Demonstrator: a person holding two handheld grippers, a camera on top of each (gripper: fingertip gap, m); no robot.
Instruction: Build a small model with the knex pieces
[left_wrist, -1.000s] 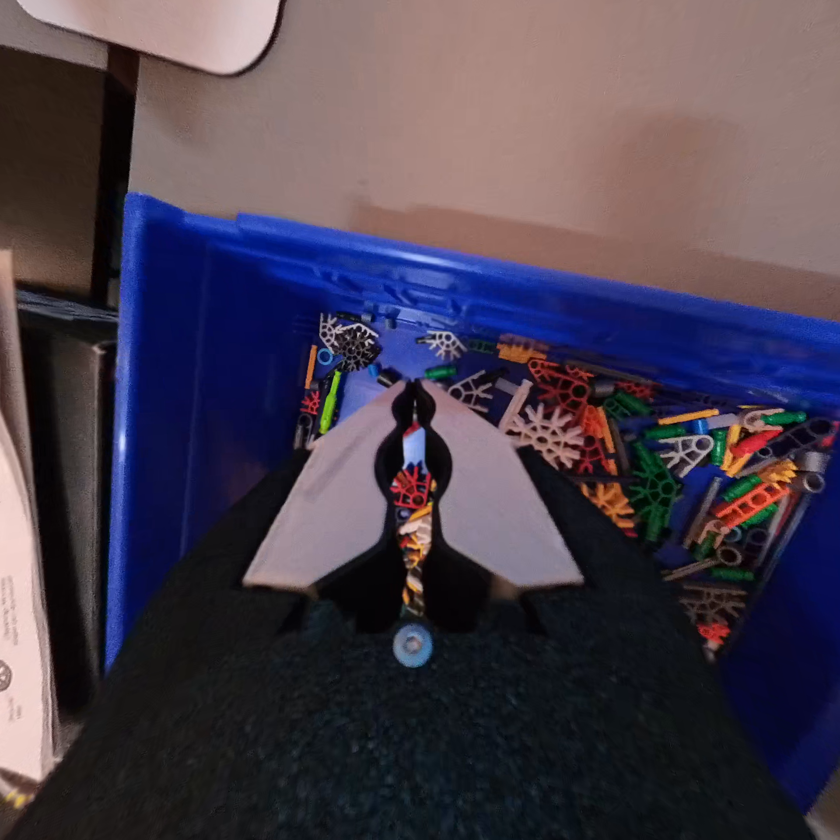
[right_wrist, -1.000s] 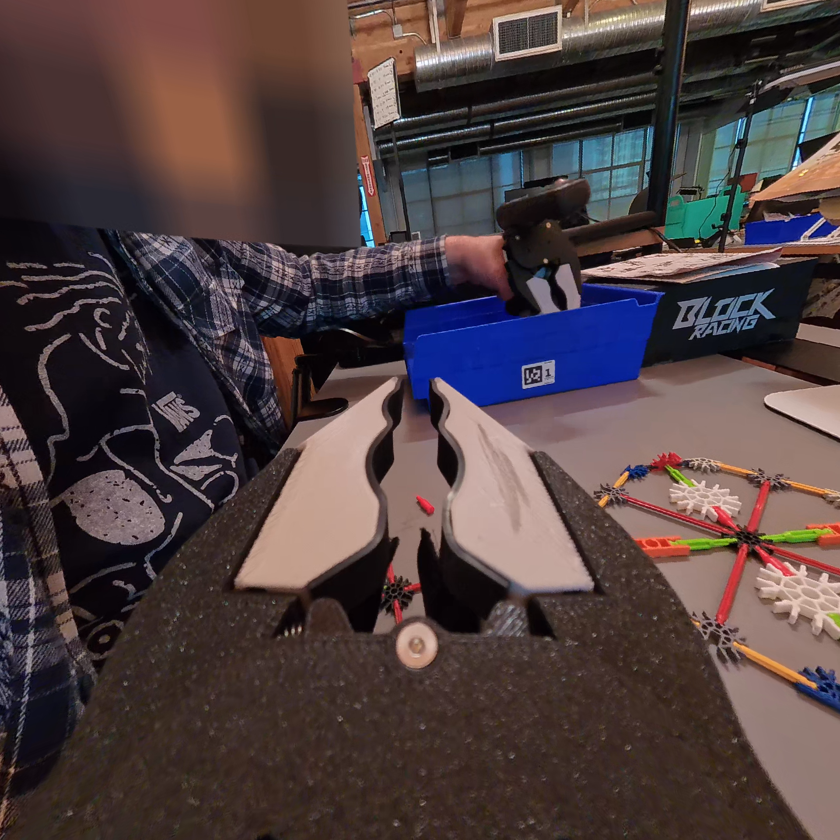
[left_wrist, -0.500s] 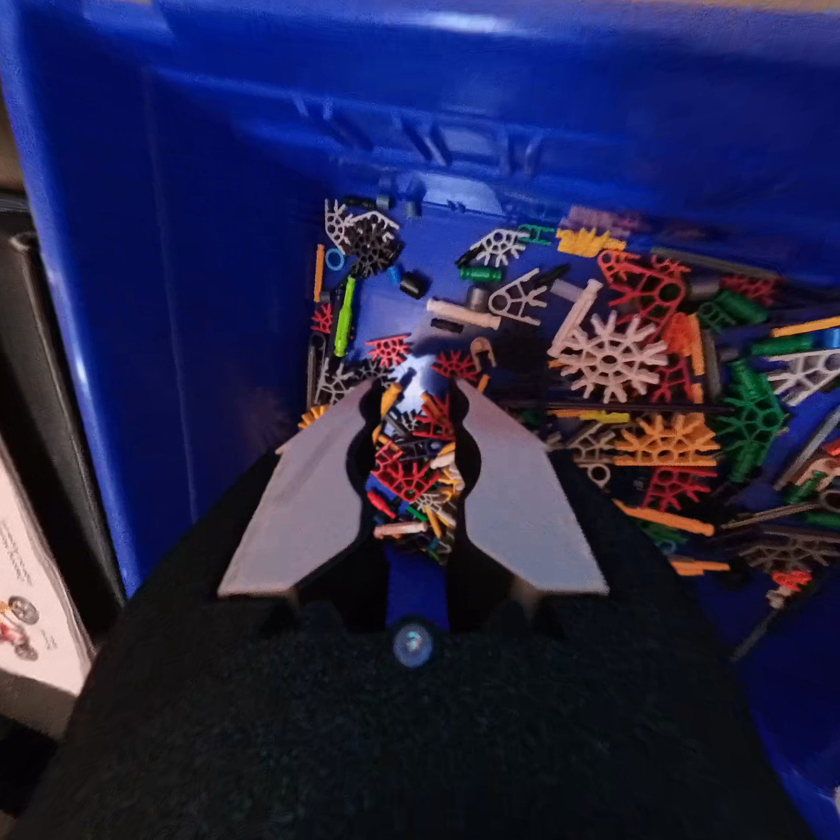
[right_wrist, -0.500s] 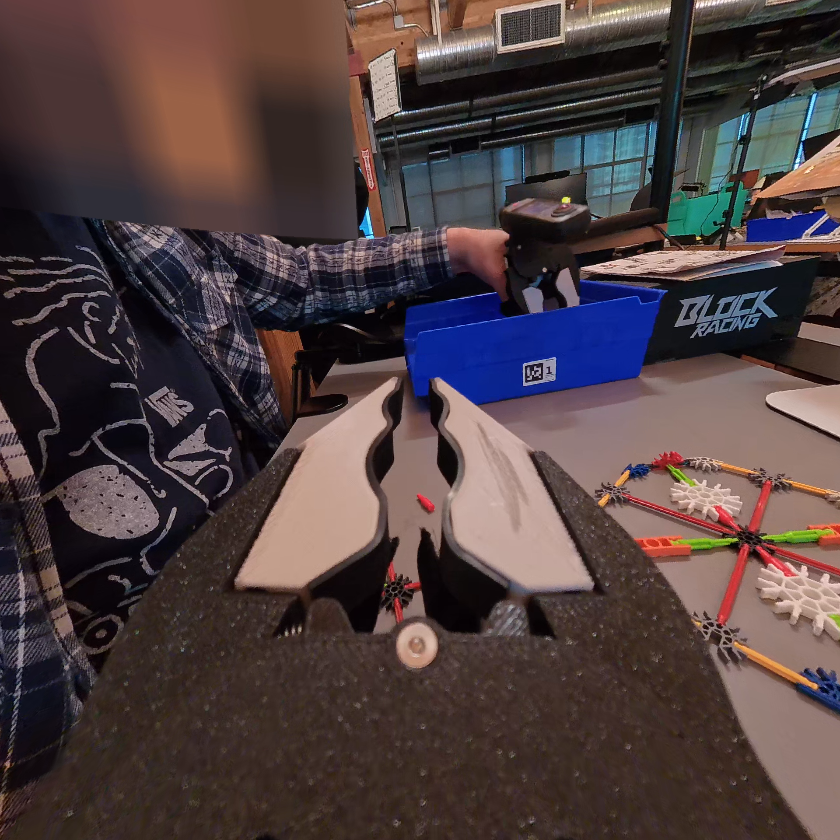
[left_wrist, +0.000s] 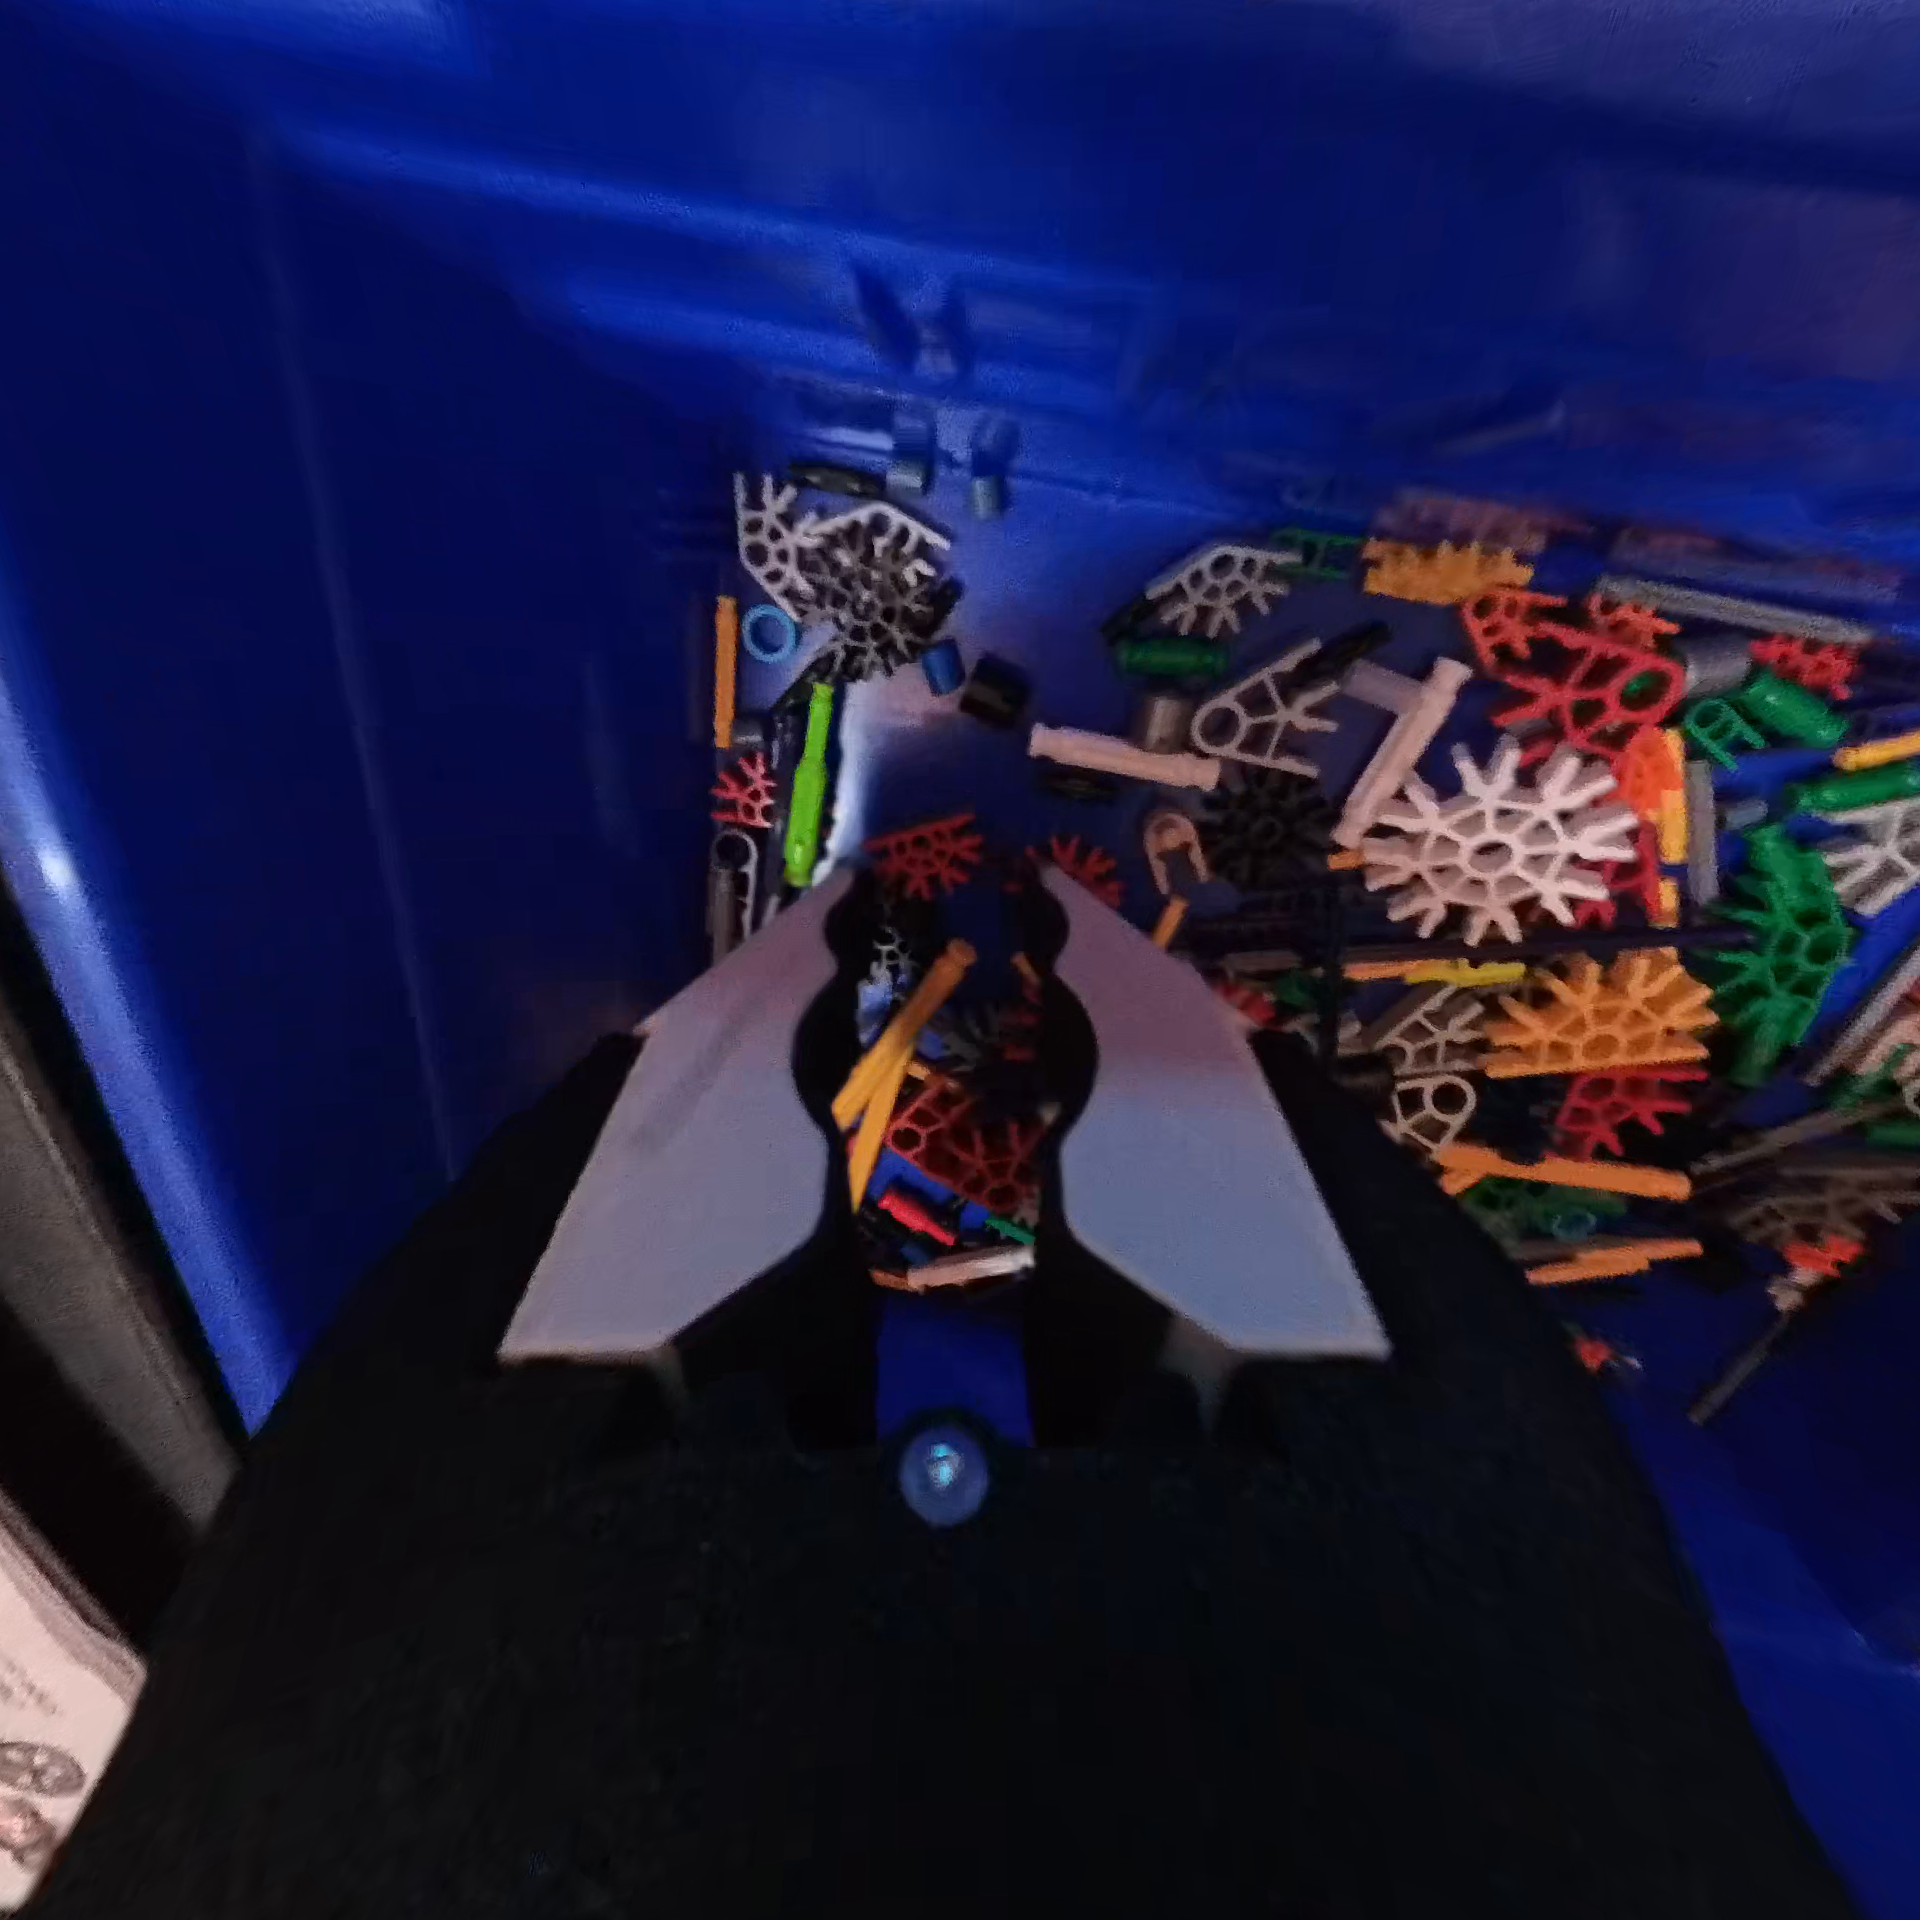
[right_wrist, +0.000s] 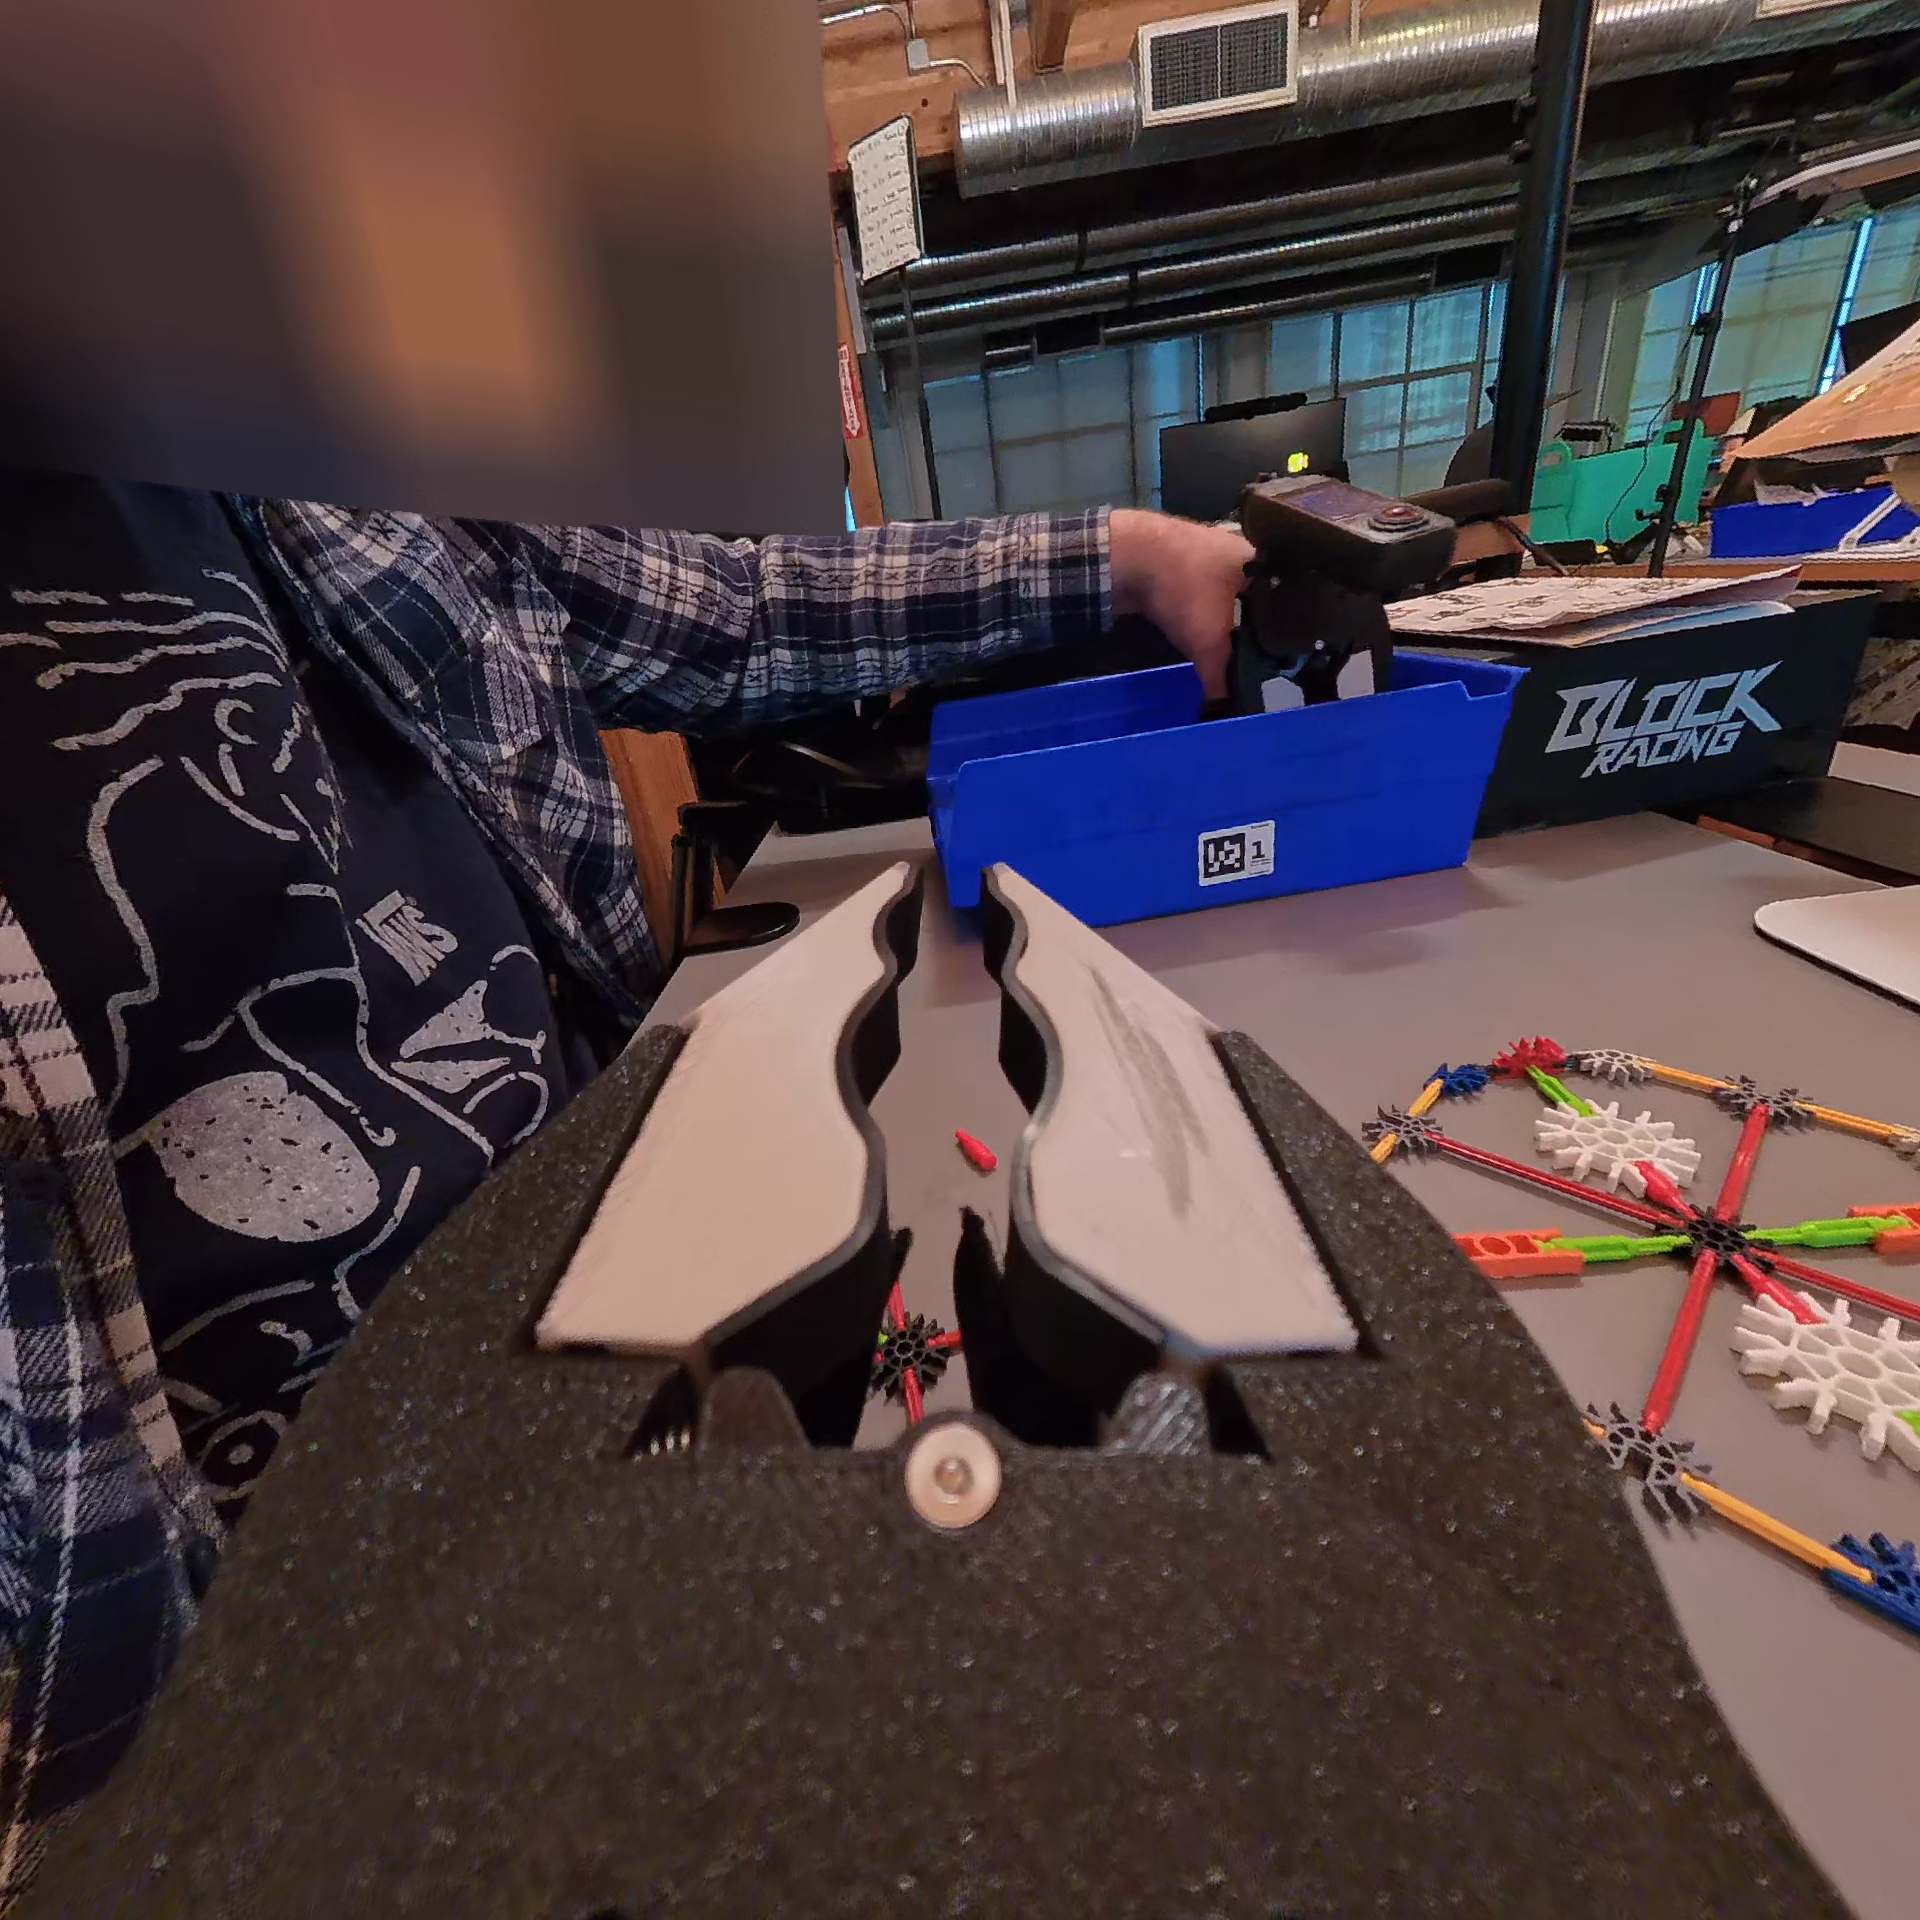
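two tools (left_wrist: 945, 894) (right_wrist: 951, 883), one blue bin (right_wrist: 1226, 790), one rod-and-connector frame (right_wrist: 1704, 1236), one loose red piece (right_wrist: 975, 1148).

Each gripper has 2 pale grey, wavy-edged fingers rimmed in black, set in a black speckled foam body with 1 round silver screw at the base: the right gripper (right_wrist: 951, 883) fills the lower frame. The person wears a blue plaid shirt (right_wrist: 644, 613) over a dark printed tee (right_wrist: 260, 935).

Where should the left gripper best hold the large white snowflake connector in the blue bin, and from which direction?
Probably from above: the white snowflake connector lies flat atop the pile in the blue bin. Pinch two opposite rim teeth; left gripper is open.
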